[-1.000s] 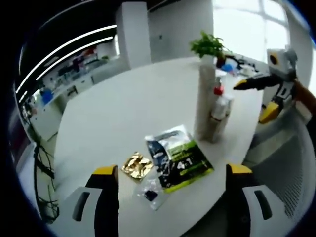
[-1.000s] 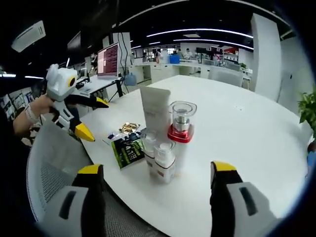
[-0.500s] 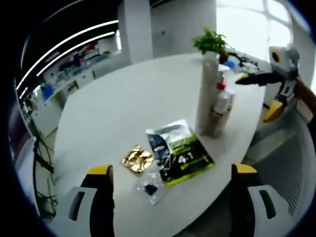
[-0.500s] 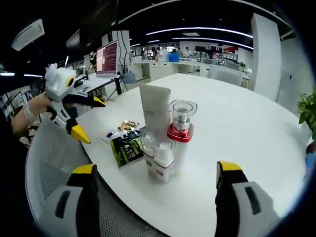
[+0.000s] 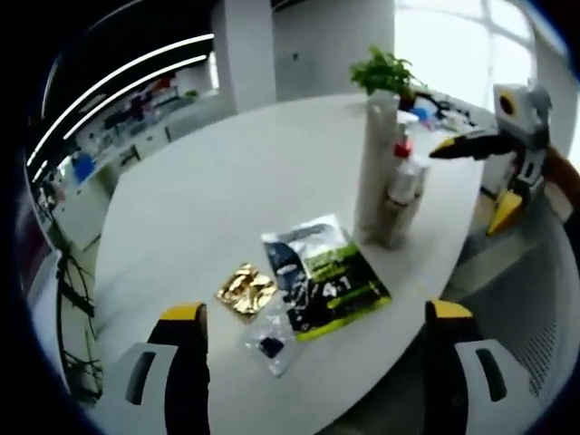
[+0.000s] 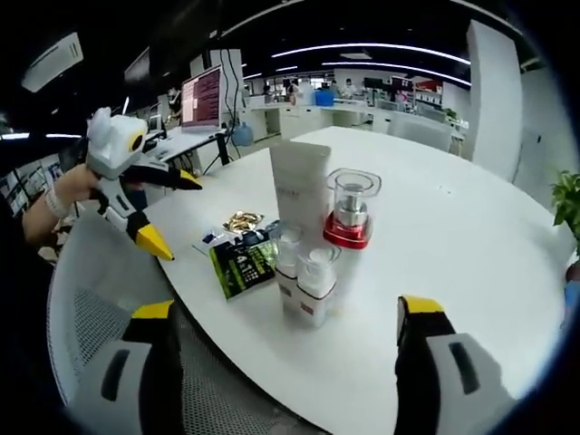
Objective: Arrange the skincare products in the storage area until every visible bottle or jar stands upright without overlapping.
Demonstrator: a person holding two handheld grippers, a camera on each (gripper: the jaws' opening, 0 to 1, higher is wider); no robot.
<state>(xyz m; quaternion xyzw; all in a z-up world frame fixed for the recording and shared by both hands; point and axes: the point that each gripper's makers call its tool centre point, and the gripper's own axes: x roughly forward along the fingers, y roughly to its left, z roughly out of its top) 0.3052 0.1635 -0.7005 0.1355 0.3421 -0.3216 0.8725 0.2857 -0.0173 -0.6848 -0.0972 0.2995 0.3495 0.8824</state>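
Note:
A tall white tube [image 6: 305, 193] stands upright on the round white table [image 6: 435, 227], close by a clear-capped bottle with a red collar [image 6: 351, 213] and two small white bottles [image 6: 313, 285] in front. In the left gripper view the same tube [image 5: 375, 163] and small bottles [image 5: 399, 195] stand near the table's right edge. My left gripper [image 5: 313, 362] is open, held back from the table over flat sachets. My right gripper [image 6: 281, 362] is open too, short of the bottles. The left gripper [image 6: 136, 195] shows at the left, the right gripper [image 5: 494, 177] at the right.
A green and black sachet [image 5: 331, 281], a gold foil packet [image 5: 245, 290] and a small clear packet [image 5: 265, 340] lie flat on the table. A potted plant [image 5: 385, 72] stands at the far edge. A mesh chair [image 6: 91, 299] sits by the table.
The right gripper view has shifted slightly, so the bottles sit a little further right. In the left gripper view the sachets have slid a bit leftward. Both grippers stay open.

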